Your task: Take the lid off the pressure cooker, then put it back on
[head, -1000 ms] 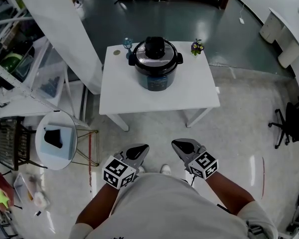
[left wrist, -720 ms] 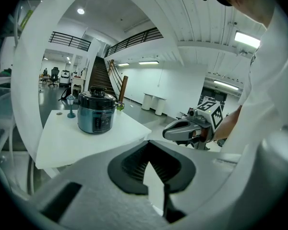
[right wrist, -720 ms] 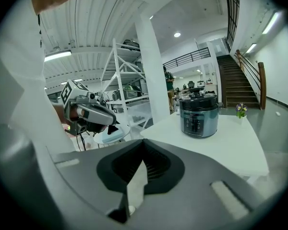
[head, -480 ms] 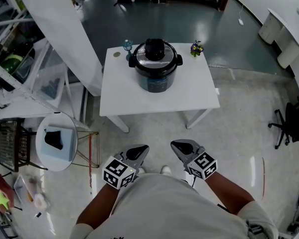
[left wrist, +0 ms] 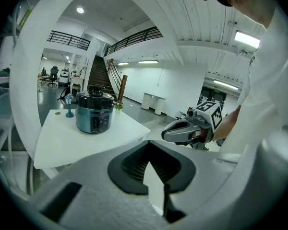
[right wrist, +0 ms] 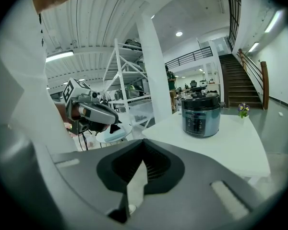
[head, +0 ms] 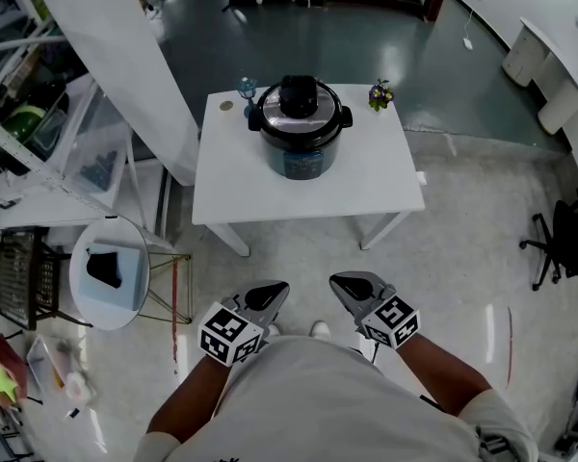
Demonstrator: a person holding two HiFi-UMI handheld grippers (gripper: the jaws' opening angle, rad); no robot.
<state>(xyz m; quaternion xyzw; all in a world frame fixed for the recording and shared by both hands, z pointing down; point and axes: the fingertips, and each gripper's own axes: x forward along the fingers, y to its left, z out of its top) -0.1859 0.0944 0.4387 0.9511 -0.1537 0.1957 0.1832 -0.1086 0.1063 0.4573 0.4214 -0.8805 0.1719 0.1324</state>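
The pressure cooker (head: 302, 133) stands on the white table (head: 366, 176), and its black-knobbed lid (head: 300, 98) is on it. It also shows in the left gripper view as the cooker (left wrist: 94, 113) and in the right gripper view as the cooker (right wrist: 200, 115). Both grippers hang close to the person's body, well short of the table. My left gripper (head: 275, 290) is shut and holds nothing. My right gripper (head: 342, 282) is shut too, with nothing in it. Each gripper sees the other beside it: the right gripper (left wrist: 172, 132) and the left gripper (right wrist: 110, 120).
A blue goblet (head: 247, 88), a small disc (head: 225, 105) and a little flower pot (head: 380, 92) stand at the table's far edge. A round side table (head: 109, 270) and shelving stand at the left, a white column (head: 125, 56) beside the table, an office chair (head: 559, 239) at the right.
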